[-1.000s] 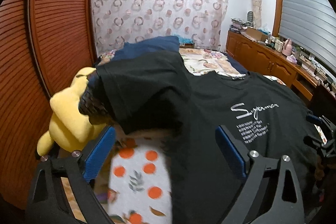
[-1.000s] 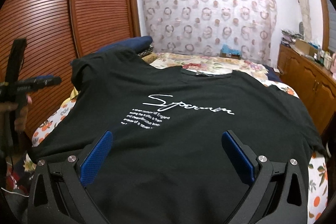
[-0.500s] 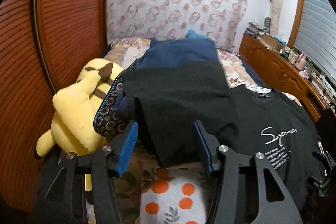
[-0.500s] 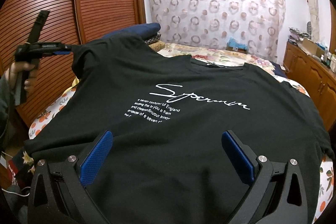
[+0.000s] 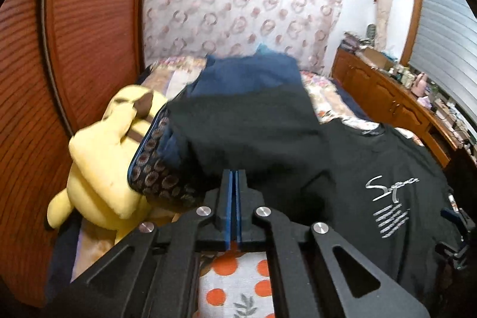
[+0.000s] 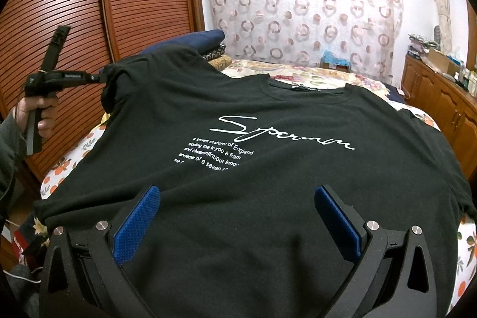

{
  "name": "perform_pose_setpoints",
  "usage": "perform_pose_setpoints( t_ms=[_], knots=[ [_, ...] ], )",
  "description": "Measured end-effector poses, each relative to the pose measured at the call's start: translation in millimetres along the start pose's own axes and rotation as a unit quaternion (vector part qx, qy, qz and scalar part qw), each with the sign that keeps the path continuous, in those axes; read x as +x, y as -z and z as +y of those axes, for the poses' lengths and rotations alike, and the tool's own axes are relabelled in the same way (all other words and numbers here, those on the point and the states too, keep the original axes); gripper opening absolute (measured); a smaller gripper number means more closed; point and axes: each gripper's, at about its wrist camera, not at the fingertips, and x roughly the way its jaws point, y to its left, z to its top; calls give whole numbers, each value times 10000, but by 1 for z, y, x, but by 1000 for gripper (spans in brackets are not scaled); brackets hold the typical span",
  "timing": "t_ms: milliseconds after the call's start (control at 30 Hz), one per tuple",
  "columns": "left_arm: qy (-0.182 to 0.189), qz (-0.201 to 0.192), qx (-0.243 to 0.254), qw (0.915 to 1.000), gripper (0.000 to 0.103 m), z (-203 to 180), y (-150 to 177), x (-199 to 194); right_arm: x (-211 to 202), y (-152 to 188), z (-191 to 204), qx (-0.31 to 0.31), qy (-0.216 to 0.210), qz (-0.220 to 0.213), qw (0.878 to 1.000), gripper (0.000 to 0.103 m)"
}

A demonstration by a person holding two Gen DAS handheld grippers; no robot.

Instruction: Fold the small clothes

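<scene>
Black tee (image 6: 268, 169) lies flat on bed (image 6: 298, 70). Left tongs (image 5: 233, 178) pinched shut on its sleeve (image 5: 244, 124) at far left, by yellow plush (image 5: 101, 157). Right tongs (image 6: 238, 216) wide apart over near hem.

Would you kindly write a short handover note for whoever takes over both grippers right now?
Left gripper: shut on the sleeve edge of the black cotton T-shirt with white script print, near the yellow plush toy.
Right gripper: open, hovering over the shirt's lower hem, gripping nothing.
The shirt lies spread face up on the bed with the orange-dotted sheet, its gripped sleeve over a dark blue folded pile.
Done: sleeve gripped. Left: every fold, probably starting by bringing that sleeve across the chest.
</scene>
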Motion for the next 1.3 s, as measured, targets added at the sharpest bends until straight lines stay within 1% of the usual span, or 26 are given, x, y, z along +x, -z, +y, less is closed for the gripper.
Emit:
perform_pose_setpoints(
  t_ms=[100, 200, 233, 267, 333, 400, 433, 500, 533, 600, 667, 700, 733, 767, 833, 967, 1100, 1200, 1300],
  knots=[
    [52, -154, 168, 9997, 2, -14, -11, -13, 0, 1, 0, 6, 3, 2, 10000, 103],
    [-193, -376, 282, 9987, 3, -20, -20, -22, 0, 1, -1, 12, 1, 0, 10000, 103],
    [-356, -412, 326, 9980, 4, -20, -22, -22, -1, 1, -2, 16, 0, 0, 10000, 103],
    [-461, -397, 334, 9976, 9, -17, -23, -20, -1, 1, -2, 19, -6, 0, 10000, 103],
    [-538, -291, 295, 9977, 49, -10, -20, -13, -1, 1, -2, 19, -15, 4, 10000, 103],
    [-450, -142, 137, 9988, 62, -1, -15, -4, -1, 1, -3, 16, -21, 6, 10000, 103],
    [-447, -24, 49, 9990, 63, 4, -11, 2, -1, 1, -3, 20, -16, 5, 10000, 103],
    [-473, 191, -62, 9987, 63, 10, -3, 14, -1, 1, -4, 31, -13, 3, 10000, 103],
    [-340, 320, -143, 9988, 62, 15, 3, 23, -1, 1, -4, 33, -15, 5, 10000, 103],
    [-88, 401, -301, 9987, 62, 19, 10, 31, 0, 2, -4, 32, -23, 12, 10000, 103],
    [84, 351, -420, 9985, 60, 23, 13, 37, 0, 1, -5, 24, -22, 25, 10000, 103],
    [139, 323, -435, 9984, 48, 21, 13, 36, 0, 2, -4, 19, -17, 26, 10000, 103],
    [258, 320, -448, 9981, 30, 21, 13, 36, 0, 2, -4, 17, -14, 26, 10000, 103],
    [354, 363, -426, 9978, 25, 20, 13, 36, 0, 2, -4, 21, -13, 25, 10000, 103],
    [371, 374, -280, 9982, 9, 15, 13, 33, -1, 2, -5, 32, -18, 26, 10000, 103],
    [253, 183, -10, 9995, 7, 0, 12, 16, -1, 1, -6, 33, -30, 33, 10000, 103],
    [388, -81, 212, 9990, 7, -20, 1, -5, -1, 1, -6, 37, -30, 35, 10000, 103],
    [585, -229, 471, 9969, 7, -49, -13, -17, -1, 1, -7, 37, -31, 31, 10000, 103],
    [898, -276, 815, 9922, 7, -91, -28, -20, -1, 2, -9, 94, -37, 12, 9999, 103]
  ],
)
